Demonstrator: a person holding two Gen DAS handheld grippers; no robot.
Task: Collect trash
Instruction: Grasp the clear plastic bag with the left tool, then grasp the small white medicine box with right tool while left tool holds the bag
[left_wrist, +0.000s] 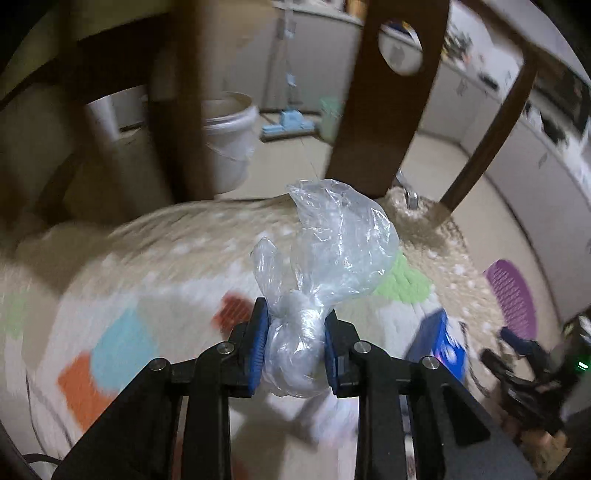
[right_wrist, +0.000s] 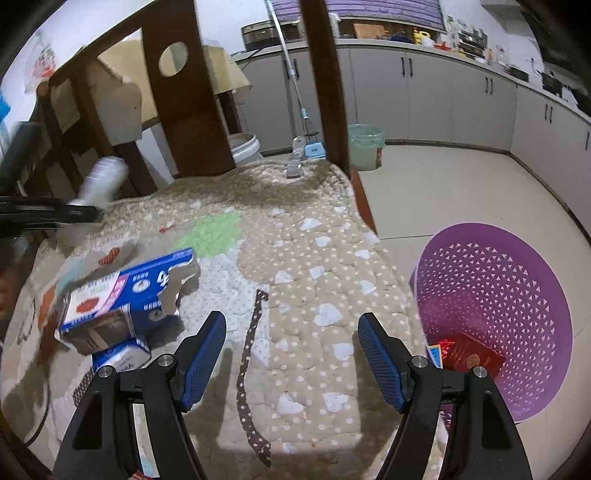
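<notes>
Left wrist: left tongs (left_wrist: 295, 343) clamp knotted plastic bag (left_wrist: 325, 258); right tongs (right_wrist: 291, 354) agape.

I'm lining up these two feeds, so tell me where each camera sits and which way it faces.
Left wrist: on the left gripper, angled down at the quilted mat; black fingers clamp a knotted clear plastic bag.
Right wrist: on the right gripper, angled down at the mat, jaws open and empty.
Shared: mat, blue box, purple basket, white bucket, mop.
</notes>
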